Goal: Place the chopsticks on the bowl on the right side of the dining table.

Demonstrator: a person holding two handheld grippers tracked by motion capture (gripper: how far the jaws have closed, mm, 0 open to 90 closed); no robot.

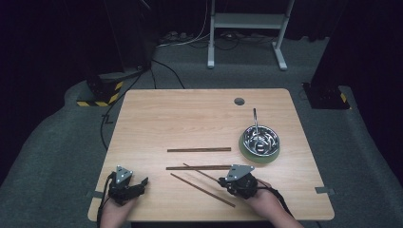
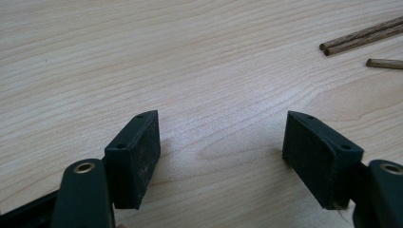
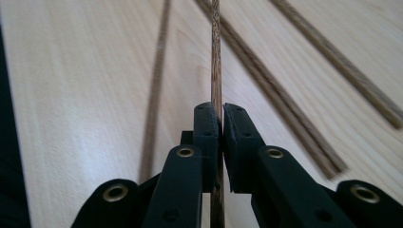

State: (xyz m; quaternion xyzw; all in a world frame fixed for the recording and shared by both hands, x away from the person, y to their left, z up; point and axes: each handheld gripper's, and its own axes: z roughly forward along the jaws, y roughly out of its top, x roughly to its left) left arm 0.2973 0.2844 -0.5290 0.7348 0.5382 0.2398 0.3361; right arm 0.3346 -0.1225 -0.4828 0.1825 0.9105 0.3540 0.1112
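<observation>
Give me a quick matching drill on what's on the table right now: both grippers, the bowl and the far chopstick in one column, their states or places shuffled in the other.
Things:
1. left gripper
2. right gripper
3. steel bowl
4. farthest chopstick

States or places:
A. sits on a green plate with a metal utensil standing in it
B. jaws wide apart over bare wood, holding nothing
C. lies flat by itself on the table, beyond the others
D. jaws closed on a chopstick

Pairs: 1-B, 2-D, 3-A, 4-C
</observation>
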